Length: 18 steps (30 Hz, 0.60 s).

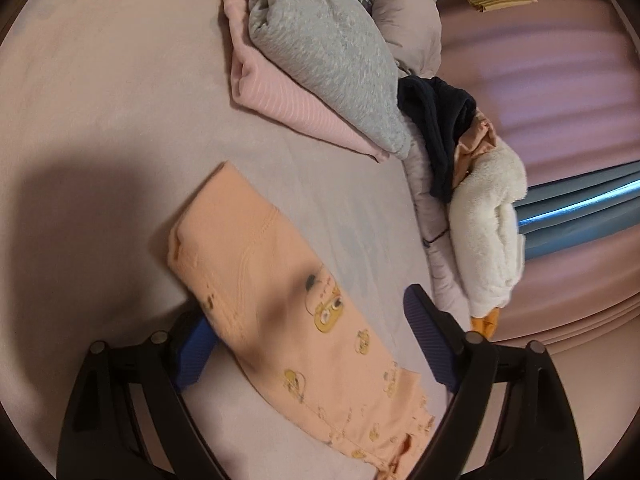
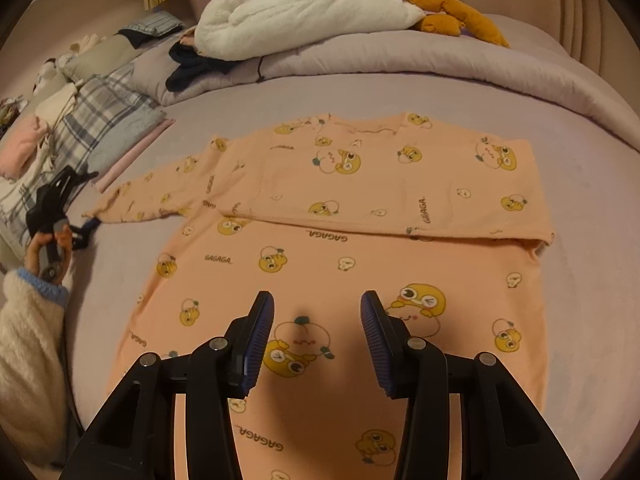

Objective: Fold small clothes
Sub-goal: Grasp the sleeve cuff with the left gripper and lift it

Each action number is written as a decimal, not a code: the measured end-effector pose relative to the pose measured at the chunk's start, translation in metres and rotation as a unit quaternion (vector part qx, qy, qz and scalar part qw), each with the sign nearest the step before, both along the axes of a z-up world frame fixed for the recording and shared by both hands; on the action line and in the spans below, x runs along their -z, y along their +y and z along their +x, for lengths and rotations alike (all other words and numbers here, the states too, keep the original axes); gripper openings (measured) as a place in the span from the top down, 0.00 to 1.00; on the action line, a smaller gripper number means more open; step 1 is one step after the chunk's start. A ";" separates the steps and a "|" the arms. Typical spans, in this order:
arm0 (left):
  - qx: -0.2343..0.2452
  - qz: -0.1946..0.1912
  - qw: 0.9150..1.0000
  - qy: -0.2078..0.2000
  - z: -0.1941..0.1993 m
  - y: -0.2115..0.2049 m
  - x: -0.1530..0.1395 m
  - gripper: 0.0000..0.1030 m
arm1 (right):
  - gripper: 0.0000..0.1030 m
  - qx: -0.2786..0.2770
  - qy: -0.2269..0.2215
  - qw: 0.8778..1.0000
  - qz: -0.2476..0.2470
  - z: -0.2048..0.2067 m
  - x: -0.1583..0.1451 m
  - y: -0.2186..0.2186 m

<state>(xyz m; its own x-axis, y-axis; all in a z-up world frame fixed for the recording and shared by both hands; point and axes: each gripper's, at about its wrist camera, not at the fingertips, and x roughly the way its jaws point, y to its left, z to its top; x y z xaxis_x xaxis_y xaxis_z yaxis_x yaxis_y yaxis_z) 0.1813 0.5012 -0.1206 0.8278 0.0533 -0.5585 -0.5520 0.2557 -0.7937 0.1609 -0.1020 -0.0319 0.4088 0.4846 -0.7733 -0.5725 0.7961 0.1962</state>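
A peach shirt printed with yellow cartoon faces is lying flat on the lilac bed sheet, its top part folded down over the body and one sleeve stretching out to the side. The right gripper is hovering over the lower part of the shirt with its jaws standing wide apart, gripping nothing. The left gripper is straddling the sleeve near its cuff, jaws spread wide on either side, not closed on the cloth. A white plush toy is resting on the rolled duvet behind, beside a dark garment and folded laundry.
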 end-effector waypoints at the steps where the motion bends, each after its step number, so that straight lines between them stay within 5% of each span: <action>1: -0.001 0.005 1.000 0.007 0.002 0.000 0.001 0.24 | 0.56 0.000 0.002 1.000 -0.002 0.000 0.001 0.001; 8: -0.006 0.008 0.998 0.065 0.000 0.013 0.014 0.89 | 0.56 -0.007 0.013 1.000 -0.009 -0.004 0.004 0.006; 18: 0.026 0.058 0.996 0.058 -0.001 -0.007 -0.020 0.94 | 0.56 -0.012 0.012 1.000 -0.005 -0.009 0.001 0.006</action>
<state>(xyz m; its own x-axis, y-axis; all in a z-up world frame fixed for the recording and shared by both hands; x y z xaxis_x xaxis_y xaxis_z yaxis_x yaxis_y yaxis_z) 0.1803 0.4947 -0.1005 0.7619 0.0821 -0.6425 -0.6215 0.3722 -0.6894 0.1521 -0.0964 -0.0331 0.3778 0.4871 -0.7874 -0.5869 0.7838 0.2032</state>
